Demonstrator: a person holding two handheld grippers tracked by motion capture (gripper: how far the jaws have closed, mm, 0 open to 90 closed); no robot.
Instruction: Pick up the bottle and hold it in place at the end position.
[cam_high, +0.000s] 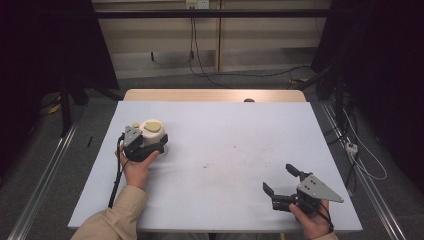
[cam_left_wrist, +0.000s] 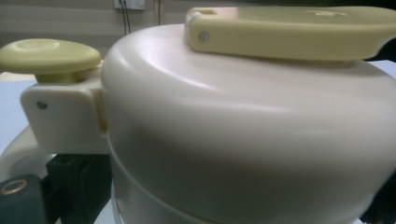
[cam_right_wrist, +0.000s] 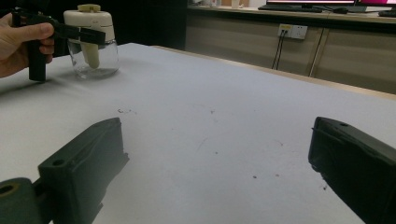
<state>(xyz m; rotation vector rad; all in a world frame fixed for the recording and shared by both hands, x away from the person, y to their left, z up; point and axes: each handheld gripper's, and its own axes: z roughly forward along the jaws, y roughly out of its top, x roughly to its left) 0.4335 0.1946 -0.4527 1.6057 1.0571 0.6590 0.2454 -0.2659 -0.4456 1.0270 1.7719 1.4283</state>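
A clear glass jar with a cream lid (cam_high: 152, 131) stands at the left of the table. The lid carries a pale yellow lever (cam_left_wrist: 289, 30) and a round yellow button (cam_left_wrist: 46, 53). My left gripper (cam_high: 155, 145) is shut on the jar at the lid, one black jaw on each side. In the right gripper view the jar (cam_right_wrist: 91, 44) is upright, with the left gripper (cam_right_wrist: 84, 35) clamped across it and a hand behind. My right gripper (cam_high: 278, 177) rests near the front right, open, with nothing between its jaws; it (cam_right_wrist: 217, 125) faces the bare sheet.
A pale blue sheet (cam_high: 225, 130) covers the table; a strip of wooden edge (cam_high: 215, 95) shows at the far side with a small dark object (cam_high: 248, 100) on it. A few dark specks (cam_high: 207, 165) mark the sheet's middle. Cables lie on the floor beyond.
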